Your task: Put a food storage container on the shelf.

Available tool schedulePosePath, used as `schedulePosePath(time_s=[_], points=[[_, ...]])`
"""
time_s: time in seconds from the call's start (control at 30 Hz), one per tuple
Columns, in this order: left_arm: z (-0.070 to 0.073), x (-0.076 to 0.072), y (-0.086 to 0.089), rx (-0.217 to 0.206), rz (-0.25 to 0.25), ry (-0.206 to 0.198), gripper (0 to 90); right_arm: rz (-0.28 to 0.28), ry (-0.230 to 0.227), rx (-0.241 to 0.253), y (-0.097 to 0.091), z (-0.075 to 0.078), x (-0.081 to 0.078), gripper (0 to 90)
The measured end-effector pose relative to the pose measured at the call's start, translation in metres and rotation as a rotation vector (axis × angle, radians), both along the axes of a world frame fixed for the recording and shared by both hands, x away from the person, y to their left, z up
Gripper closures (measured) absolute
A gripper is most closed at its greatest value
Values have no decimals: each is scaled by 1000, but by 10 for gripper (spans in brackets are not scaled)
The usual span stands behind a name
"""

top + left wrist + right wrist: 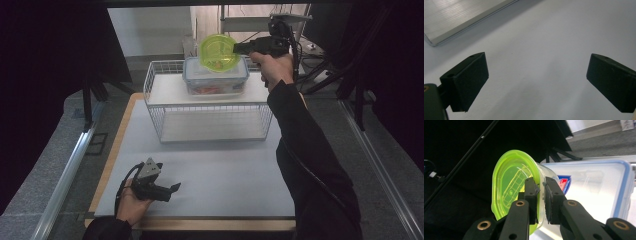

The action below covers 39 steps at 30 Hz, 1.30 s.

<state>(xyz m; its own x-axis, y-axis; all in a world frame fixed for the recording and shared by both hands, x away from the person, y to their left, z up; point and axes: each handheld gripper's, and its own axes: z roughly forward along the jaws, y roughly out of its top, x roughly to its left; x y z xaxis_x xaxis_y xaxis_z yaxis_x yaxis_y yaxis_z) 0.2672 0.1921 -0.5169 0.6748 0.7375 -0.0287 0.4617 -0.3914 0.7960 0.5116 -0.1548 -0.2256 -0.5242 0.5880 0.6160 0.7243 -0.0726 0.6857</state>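
Note:
A small clear tub with a lime-green lid (pixel 219 51) hangs tilted on its side above the wire rack. My right gripper (pixel 235 48) is shut on its rim. In the right gripper view the lid (pixel 509 185) faces left and the right gripper (pixel 541 187) pinches the tub's edge, one jaw on the lid side and one on the clear wall. Just below and behind the tub, a large clear box with a blue-rimmed lid (pixel 215 79) (pixel 596 190) sits on the rack's top shelf. My left gripper (pixel 172 189) (pixel 536 82) rests open near the table's front left with nothing between its jaws.
The white wire rack (pixel 210 107) stands at the back middle of the pale table (pixel 215 175), with a lower shelf under the top board. A brushed metal edge (pixel 461 17) shows at the upper left of the left gripper view. Dark curtains flank both sides.

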Motion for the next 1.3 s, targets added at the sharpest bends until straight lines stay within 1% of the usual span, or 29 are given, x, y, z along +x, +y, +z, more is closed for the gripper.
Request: schedulePosePath(time_s=[0.2,0.37,0.43,0.57,0.73,0.83,0.93,1.03,1.1,1.23,1.3], points=[[-1,0,-2,5,-5,4,38,-38,4,-13,2,4,10,818],[-1,0,-1,-2,-5,5,39,-57,7,-26,4,5,17,818],[-1,0,-1,-5,-6,5,38,-60,15,-31,5,5,19,818],[-1,0,-2,-4,-9,7,39,-65,38,-36,9,3,25,817],[-1,1,-2,-2,-10,10,39,-57,66,-42,15,-3,30,817],[-1,0,-2,-3,-12,9,39,-59,80,-55,19,-5,33,816],[-1,0,-2,-4,-13,9,39,-59,101,-44,20,-7,36,814],[-1,0,-2,-4,-15,10,38,-64,108,-44,20,-7,39,802],[-1,0,-2,-4,-16,10,39,-76,111,-43,20,-8,40,794],[-2,0,-3,-4,-17,11,39,-92,107,-42,21,-11,42,778],[-2,0,-3,-4,-18,12,39,-95,108,-52,21,-10,42,765]])
